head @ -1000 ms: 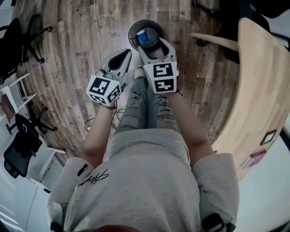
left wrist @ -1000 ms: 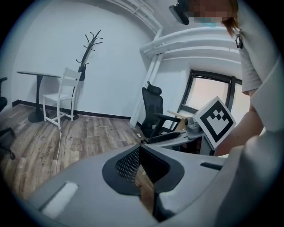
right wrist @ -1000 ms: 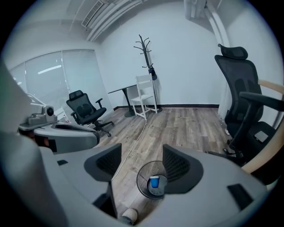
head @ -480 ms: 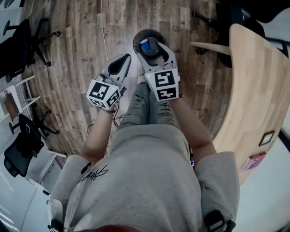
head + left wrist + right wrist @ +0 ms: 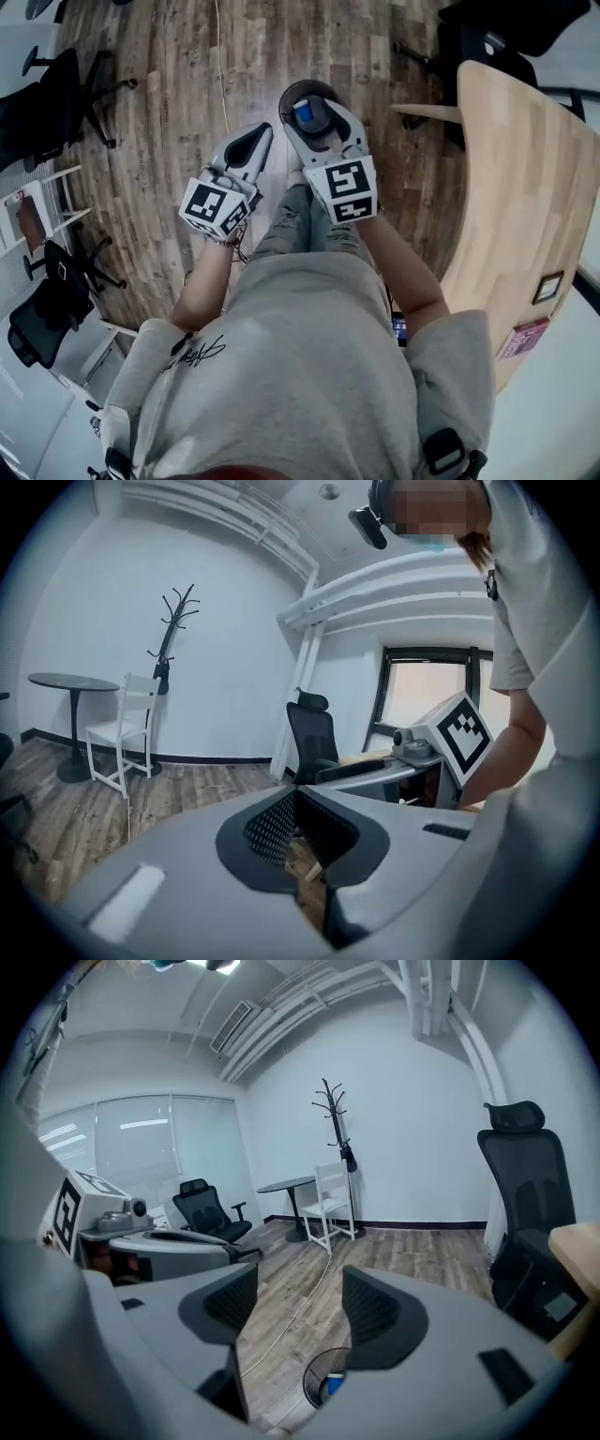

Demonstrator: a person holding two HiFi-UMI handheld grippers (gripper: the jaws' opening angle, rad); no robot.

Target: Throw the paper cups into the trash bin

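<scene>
Head view: the person stands on a brown wood-plank floor (image 5: 169, 112). The right gripper (image 5: 319, 120) is at upper centre of the frame, directly over a dark round trash bin (image 5: 302, 86). A blue paper cup (image 5: 303, 112) lies inside the bin, seen between the spread jaws. The left gripper (image 5: 261, 136) sits just left of the right one, off the bin, over bare floor. A pale wooden table (image 5: 525, 187) fills the right edge.

Left gripper view: jaws closed tip to tip, nothing between them. A black office chair (image 5: 309, 733) stands at centre, a white chair (image 5: 122, 728) at left.

Right gripper view: jaws apart and empty. Bin and cup show at the bottom centre (partly cut off by the right jaw). A white cable (image 5: 300, 1312) runs along the floor.
</scene>
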